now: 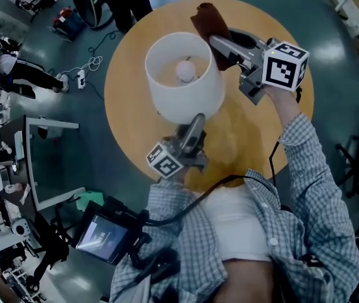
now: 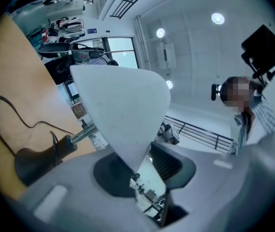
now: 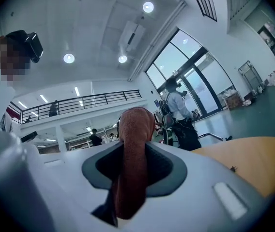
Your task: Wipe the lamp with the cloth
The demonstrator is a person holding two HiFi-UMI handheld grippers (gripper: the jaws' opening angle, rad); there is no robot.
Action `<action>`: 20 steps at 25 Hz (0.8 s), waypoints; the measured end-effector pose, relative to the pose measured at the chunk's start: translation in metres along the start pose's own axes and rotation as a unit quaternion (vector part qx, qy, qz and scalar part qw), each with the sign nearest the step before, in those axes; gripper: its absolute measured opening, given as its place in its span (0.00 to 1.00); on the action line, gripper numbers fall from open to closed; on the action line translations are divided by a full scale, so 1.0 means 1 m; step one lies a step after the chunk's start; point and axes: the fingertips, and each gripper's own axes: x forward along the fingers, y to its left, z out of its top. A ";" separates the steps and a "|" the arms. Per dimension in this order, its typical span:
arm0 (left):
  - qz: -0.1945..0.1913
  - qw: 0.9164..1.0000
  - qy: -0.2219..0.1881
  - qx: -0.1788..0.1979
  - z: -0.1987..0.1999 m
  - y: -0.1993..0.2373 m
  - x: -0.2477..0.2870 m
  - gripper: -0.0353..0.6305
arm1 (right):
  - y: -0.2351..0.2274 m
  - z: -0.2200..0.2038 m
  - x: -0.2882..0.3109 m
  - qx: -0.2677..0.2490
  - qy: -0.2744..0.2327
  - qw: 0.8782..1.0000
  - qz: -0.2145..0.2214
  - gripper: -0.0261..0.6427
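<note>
A lamp with a white shade [image 1: 182,77] stands on the round wooden table [image 1: 126,100], its bulb [image 1: 186,70] showing from above. My left gripper [image 1: 196,124] reaches up from the near side and is shut on the shade's lower rim. In the left gripper view the shade [image 2: 123,110] runs down between the pads [image 2: 169,161], with the dark lamp base [image 2: 33,161] to the left. My right gripper [image 1: 220,45] hovers at the shade's far right, shut on a brown cloth [image 1: 206,24]. The cloth [image 3: 135,149] stands upright between its jaws, just beside the shade.
The lamp's black cord [image 2: 11,110] loops over the tabletop. Near the table's left edge, on the floor, lie a power strip [image 1: 81,77] and cables. A desk [image 1: 37,163] stands at the left. A person [image 3: 178,112] stands in the background by the windows.
</note>
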 end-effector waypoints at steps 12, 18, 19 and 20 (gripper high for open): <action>0.001 1.000 0.002 -0.001 0.000 -0.003 0.002 0.20 | -0.093 -0.127 -0.004 0.075 0.180 0.980 -0.048 0.21; 0.000 1.000 0.001 -0.007 0.001 -0.004 0.001 0.20 | -0.067 -0.091 0.017 0.032 0.178 0.983 0.020 0.22; 0.000 1.000 0.001 -0.008 0.000 -0.005 0.001 0.20 | -0.059 -0.081 0.023 0.016 0.180 0.983 0.039 0.22; 0.000 1.000 0.001 -0.007 -0.001 -0.006 0.001 0.20 | -0.051 -0.070 0.029 0.000 0.180 0.982 0.057 0.22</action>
